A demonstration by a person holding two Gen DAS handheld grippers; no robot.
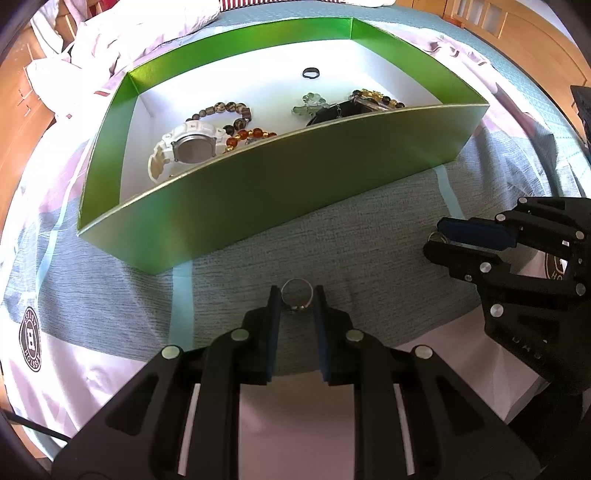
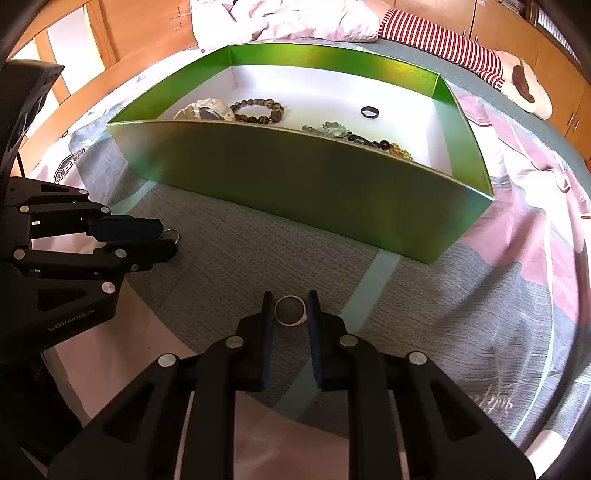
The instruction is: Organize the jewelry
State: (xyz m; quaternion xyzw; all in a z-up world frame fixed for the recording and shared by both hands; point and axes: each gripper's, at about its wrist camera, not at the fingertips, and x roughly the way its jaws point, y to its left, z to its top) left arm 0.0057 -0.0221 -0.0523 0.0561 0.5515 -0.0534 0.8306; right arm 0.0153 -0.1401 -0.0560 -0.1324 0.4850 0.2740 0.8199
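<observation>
My left gripper (image 1: pixel 297 295) is shut on a silver ring (image 1: pixel 298 306), held low over the grey bedspread just in front of the green box (image 1: pixel 295 177). My right gripper (image 2: pixel 290 306) is shut on a second silver ring (image 2: pixel 295 322), also in front of the box (image 2: pixel 295 177). Each gripper shows in the other's view: the right one (image 1: pixel 436 236) at the right edge, the left one (image 2: pixel 167 236) at the left edge. Inside the white-floored box lie a white watch (image 1: pixel 192 147), bead bracelets (image 1: pixel 225 109), a green pendant (image 1: pixel 312 103) and a small black ring (image 1: pixel 310 72).
The box stands on a bed with a grey, pink and white patterned cover (image 2: pixel 517 295). A crumpled pale duvet (image 2: pixel 288 18) and a red-striped pillow (image 2: pixel 439 40) lie behind it. Wooden furniture (image 2: pixel 147 22) surrounds the bed.
</observation>
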